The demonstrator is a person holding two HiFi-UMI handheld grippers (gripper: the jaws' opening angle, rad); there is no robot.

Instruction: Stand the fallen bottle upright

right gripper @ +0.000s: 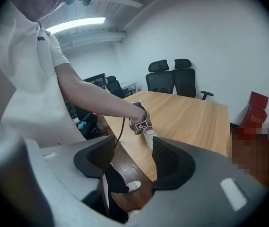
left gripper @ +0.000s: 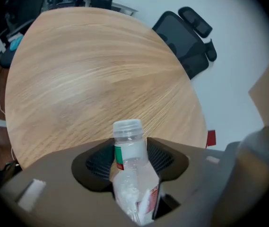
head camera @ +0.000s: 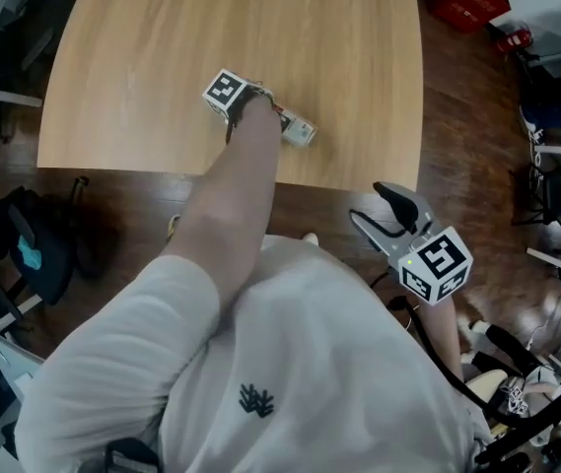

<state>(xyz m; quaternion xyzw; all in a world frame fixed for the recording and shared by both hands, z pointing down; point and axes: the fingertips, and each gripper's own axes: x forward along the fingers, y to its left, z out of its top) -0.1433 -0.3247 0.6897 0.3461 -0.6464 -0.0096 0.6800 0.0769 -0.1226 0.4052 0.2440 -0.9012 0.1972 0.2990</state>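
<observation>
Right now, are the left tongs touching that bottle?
Touching. The left gripper view shows the left tongs closed on the bottle, a pad pressed against each side.

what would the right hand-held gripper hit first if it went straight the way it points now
Likely the table edge, then the bottle shut in the left hand-held gripper just beyond. The right hand-held gripper is open and empty over the floor; depth is unclear.

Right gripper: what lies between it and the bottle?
Nothing but bare tabletop and floor, in the head view. The right gripper hangs open off its edge; the left gripper is shut on the bottle.
</observation>
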